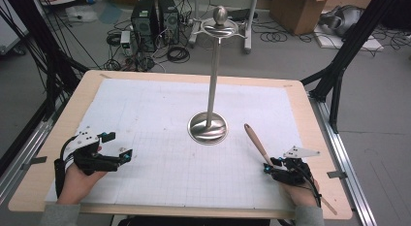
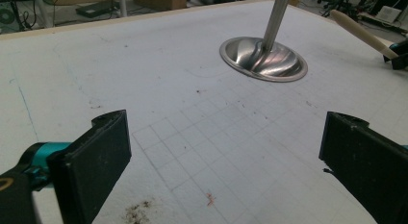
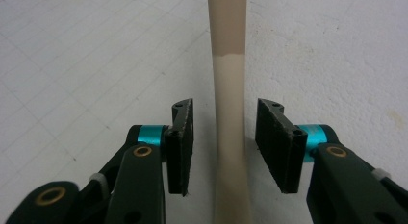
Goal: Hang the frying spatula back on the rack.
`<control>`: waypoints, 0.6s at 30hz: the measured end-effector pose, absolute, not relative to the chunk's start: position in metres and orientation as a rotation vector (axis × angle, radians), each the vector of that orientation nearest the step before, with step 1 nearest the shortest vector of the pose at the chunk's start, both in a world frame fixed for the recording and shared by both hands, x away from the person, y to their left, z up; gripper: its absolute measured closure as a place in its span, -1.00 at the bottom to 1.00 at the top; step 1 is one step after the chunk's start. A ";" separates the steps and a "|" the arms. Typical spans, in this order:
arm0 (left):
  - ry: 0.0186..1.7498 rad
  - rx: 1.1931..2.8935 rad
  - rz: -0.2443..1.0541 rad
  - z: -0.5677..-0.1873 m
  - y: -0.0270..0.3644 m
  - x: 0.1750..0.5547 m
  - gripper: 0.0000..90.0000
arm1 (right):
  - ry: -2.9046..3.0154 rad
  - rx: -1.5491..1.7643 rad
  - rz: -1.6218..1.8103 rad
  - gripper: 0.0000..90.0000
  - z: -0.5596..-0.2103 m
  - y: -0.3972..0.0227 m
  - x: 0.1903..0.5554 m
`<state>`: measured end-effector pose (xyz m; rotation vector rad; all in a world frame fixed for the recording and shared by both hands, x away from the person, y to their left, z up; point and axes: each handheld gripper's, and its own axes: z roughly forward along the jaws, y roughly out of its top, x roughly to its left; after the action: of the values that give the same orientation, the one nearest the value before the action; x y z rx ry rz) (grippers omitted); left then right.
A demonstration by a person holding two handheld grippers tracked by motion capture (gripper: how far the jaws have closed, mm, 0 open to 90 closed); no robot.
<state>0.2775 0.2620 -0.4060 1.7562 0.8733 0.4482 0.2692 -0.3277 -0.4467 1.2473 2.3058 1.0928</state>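
Between the two black jaws of the right gripper (image 3: pixel 224 142) runs the slim wooden handle of a long beige kitchen utensil (image 3: pixel 230 113), darker toward its far end and paler near the pads. The jaws stand partly closed around it, with a narrow gap showing on each side, so the pads do not yet seem to press the wood; centring the handle this way should let both pads meet it evenly. From the high view the utensil (image 1: pixel 255 144) lies flat on the white gridded mat (image 1: pixel 160 153), pointing away from those jaws toward the round polished base of the tall steel hanging stand (image 1: pixel 208 127), probably its destination. Off to the side, the left gripper (image 2: pixel 223 152) rests with its jaws spread wide and nothing between them, apparently kept clear until needed.
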 end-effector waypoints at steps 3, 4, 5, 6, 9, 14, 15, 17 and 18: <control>0.873 1.756 0.448 -0.406 0.262 0.278 -0.90 | 2.303 1.256 1.096 0.39 -0.447 -0.328 0.269; 0.878 1.752 0.447 -0.406 0.262 0.277 -0.90 | 2.302 1.257 1.096 0.42 -0.447 -0.328 0.269; 0.879 1.753 0.447 -0.406 0.262 0.277 -0.90 | 2.300 1.265 1.093 0.47 -0.447 -0.328 0.269; 0.879 1.753 0.447 -0.406 0.262 0.277 -0.90 | 2.302 1.258 1.092 0.50 -0.447 -0.328 0.269; 0.875 1.756 0.450 -0.406 0.262 0.277 -0.90 | 2.297 1.264 1.084 0.58 -0.447 -0.328 0.269; 0.874 1.759 0.448 -0.407 0.262 0.278 -0.90 | 2.300 1.258 1.082 0.70 -0.447 -0.328 0.269; 0.874 1.759 0.448 -0.407 0.262 0.278 -0.90 | 2.298 1.255 1.076 0.71 -0.447 -0.327 0.269; 0.874 1.763 0.448 -0.407 0.261 0.278 -0.90 | 2.296 1.255 1.072 0.72 -0.447 -0.327 0.269; 0.874 1.766 0.452 -0.407 0.261 0.278 -0.90 | 2.296 1.260 1.076 0.72 -0.447 -0.327 0.269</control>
<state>0.2777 0.2610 -0.4073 1.7656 0.8743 0.4515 0.2689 -0.3272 -0.4469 1.2600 2.2965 1.0764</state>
